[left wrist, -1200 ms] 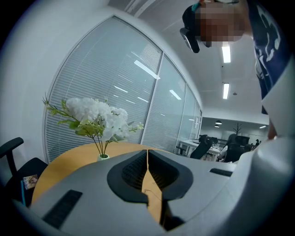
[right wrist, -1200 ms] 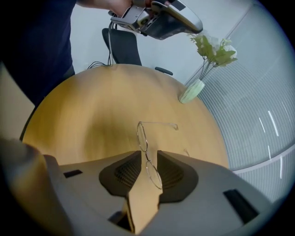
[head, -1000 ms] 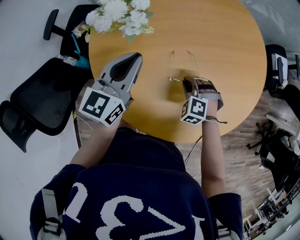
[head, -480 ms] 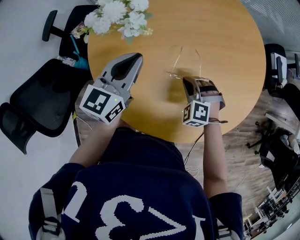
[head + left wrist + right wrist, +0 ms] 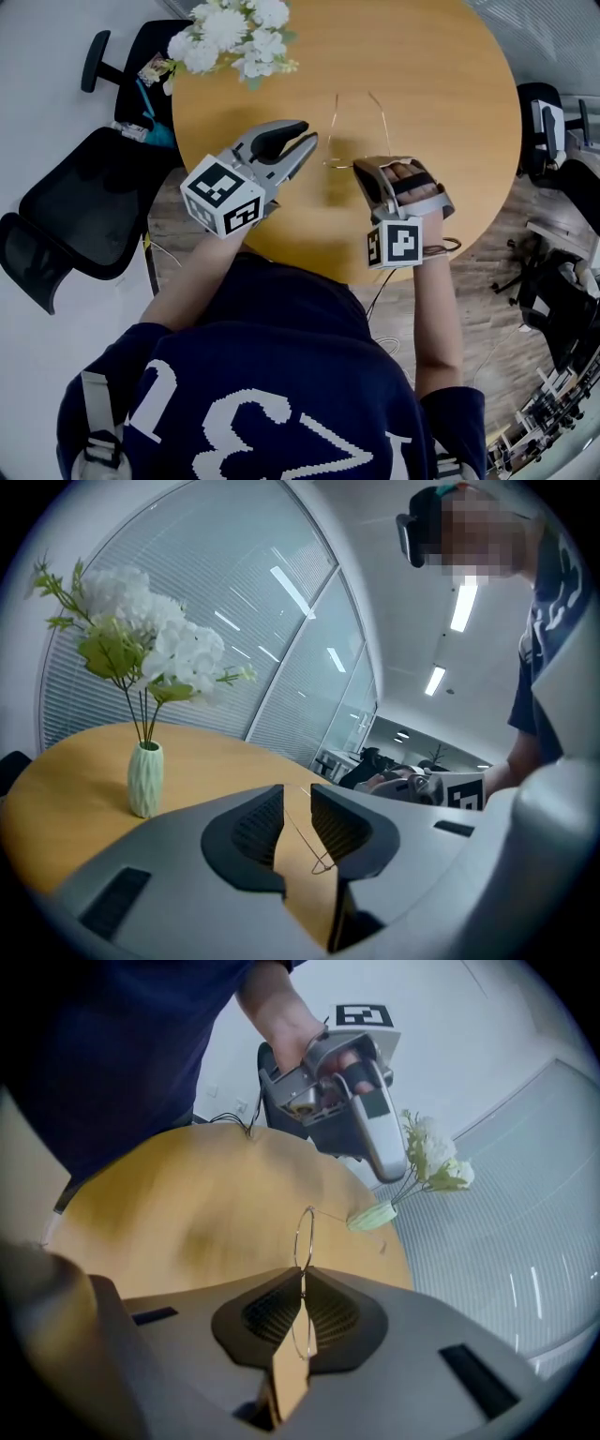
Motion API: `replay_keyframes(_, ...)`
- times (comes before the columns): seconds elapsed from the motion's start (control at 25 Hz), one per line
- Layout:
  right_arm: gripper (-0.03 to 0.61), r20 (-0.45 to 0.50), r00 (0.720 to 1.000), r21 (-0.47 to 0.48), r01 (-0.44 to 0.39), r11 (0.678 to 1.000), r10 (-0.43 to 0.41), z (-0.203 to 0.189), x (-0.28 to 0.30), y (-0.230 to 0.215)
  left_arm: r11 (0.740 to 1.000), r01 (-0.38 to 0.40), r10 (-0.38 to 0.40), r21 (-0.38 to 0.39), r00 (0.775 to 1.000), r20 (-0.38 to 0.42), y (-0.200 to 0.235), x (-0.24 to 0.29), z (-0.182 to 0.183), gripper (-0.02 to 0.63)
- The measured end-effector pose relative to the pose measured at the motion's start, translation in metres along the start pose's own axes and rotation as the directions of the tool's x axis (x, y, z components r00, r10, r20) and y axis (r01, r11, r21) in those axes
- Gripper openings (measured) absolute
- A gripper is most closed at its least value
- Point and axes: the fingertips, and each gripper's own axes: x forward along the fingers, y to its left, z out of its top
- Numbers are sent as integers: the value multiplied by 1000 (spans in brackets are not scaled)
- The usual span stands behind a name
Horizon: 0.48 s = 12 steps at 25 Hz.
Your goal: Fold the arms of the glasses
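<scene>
Thin wire-rimmed glasses (image 5: 304, 1237) hang over the round wooden table (image 5: 450, 84), one round rim pinched tight in the right gripper (image 5: 361, 169). Their unfolded arms point away from the person. The left gripper (image 5: 306, 137), its ribbed jaws just opening narrowly, loosely brackets one arm's hooked tip. From overhead the lenses barely show.

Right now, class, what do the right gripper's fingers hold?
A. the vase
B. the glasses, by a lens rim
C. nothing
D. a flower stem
B: in the right gripper view, the right gripper has its fingers shut on the thin wire rim of the glasses, with the lens ring standing above them.
</scene>
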Motion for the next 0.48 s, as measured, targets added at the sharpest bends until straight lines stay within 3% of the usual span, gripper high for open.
replay_keyframes(0.32,34,27,999,-90,30,995,-27,25,-24,-12,996,55,-61,-72,995,-85,-6,7,-18,149)
replay_keyframes(0.48,34,32,999,-118,32,993,-28,32,-29,-12,995,66,-74,-79,992,-103,-10,6,-21,147)
